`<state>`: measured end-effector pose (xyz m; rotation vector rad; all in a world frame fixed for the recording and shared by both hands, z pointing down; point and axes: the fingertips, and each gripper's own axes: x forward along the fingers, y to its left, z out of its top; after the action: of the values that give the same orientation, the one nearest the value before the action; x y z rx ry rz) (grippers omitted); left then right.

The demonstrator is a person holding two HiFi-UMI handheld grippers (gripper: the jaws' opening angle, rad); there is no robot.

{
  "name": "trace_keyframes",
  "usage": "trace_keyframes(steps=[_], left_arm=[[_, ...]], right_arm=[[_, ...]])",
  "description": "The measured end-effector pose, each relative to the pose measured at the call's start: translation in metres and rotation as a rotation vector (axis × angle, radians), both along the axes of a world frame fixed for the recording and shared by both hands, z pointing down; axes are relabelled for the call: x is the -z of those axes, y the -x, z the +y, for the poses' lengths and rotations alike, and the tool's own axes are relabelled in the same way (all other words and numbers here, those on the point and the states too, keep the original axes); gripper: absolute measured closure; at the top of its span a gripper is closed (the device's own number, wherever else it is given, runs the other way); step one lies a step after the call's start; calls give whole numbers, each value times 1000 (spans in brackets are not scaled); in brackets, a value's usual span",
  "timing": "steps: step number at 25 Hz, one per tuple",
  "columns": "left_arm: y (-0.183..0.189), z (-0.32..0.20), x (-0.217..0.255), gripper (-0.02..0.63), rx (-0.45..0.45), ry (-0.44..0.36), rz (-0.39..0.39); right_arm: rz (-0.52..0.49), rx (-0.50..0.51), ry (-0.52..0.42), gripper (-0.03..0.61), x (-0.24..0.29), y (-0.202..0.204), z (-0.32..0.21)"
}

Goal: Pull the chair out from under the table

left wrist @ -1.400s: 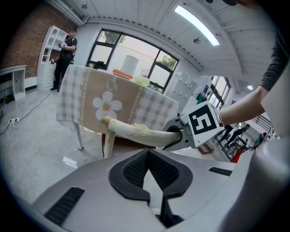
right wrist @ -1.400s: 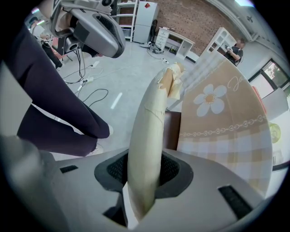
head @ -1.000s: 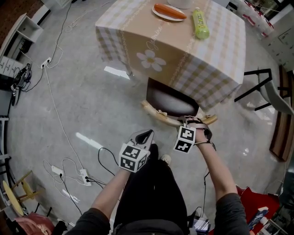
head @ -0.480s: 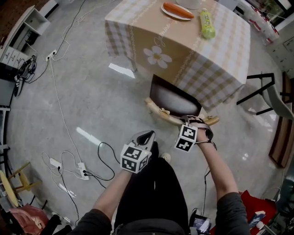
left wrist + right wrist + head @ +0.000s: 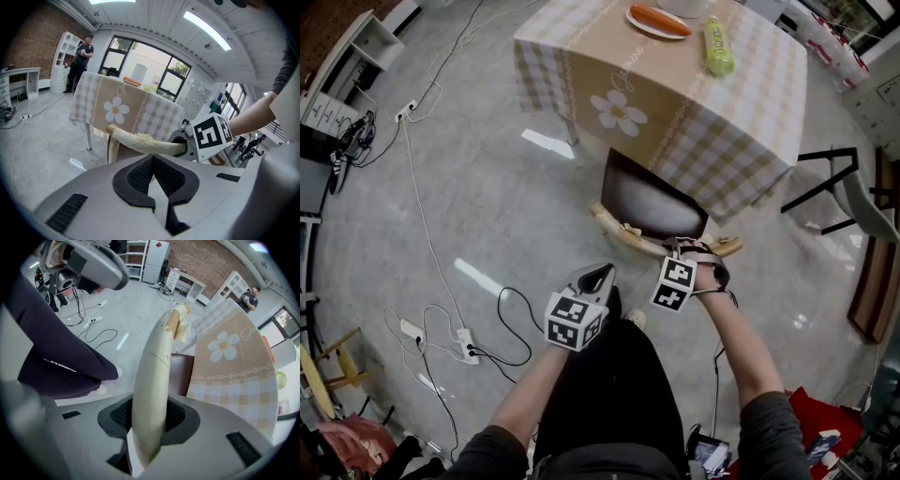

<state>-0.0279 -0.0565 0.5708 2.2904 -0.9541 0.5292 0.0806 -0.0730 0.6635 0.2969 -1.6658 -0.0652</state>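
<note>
The chair has a dark brown seat [image 5: 652, 202] and a curved pale wooden backrest [image 5: 628, 239]; its seat is partly under the table [image 5: 675, 103] with the checked, flower-printed cloth. My right gripper [image 5: 701, 255] points steeply down and is shut on the right part of the backrest [image 5: 154, 376], which runs up between its pads [image 5: 119, 416]. My left gripper [image 5: 592, 279] hangs free to the left, short of the backrest [image 5: 140, 140], shut with nothing in it [image 5: 153, 164].
A plate with a carrot [image 5: 658, 19] and a green bottle [image 5: 717, 47] lie on the table. Cables and a power strip [image 5: 469, 354] trail over the floor at left. A black-legged chair [image 5: 834, 178] stands at right. My legs [image 5: 609, 375] are just behind the chair.
The right gripper has drawn the backrest slightly away from the table, so a little more of the seat shows. The left gripper has drifted along with it, still holding nothing.
</note>
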Motion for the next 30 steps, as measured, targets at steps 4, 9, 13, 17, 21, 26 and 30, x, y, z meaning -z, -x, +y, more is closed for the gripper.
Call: trace_keyframes(steps=[4,9,13,17,21,26,30], left_arm=[[-2,7,1,606,-6,-5,-1],[-1,19,2,606,-11,-5,-4],[0,27,2,606,-9,-6,-4],[1,34,1,606,-5,-8,-6],[2,41,0,606,-3,-12,-6],[-9,59,-1,606,-1,-16,-7],[0,57,1,606,6,-16,-7]], right_arm=[[4,9,-1,462,0,1,9],[11,8,-3,462,0,4,19],[10,2,-3,462,0,6,25],[14,4,-2,462,-1,7,33],[13,13,-7,462,-2,10,40],[18,20,-11,462,-3,2,57],[21,29,-8,462,-1,12,57]])
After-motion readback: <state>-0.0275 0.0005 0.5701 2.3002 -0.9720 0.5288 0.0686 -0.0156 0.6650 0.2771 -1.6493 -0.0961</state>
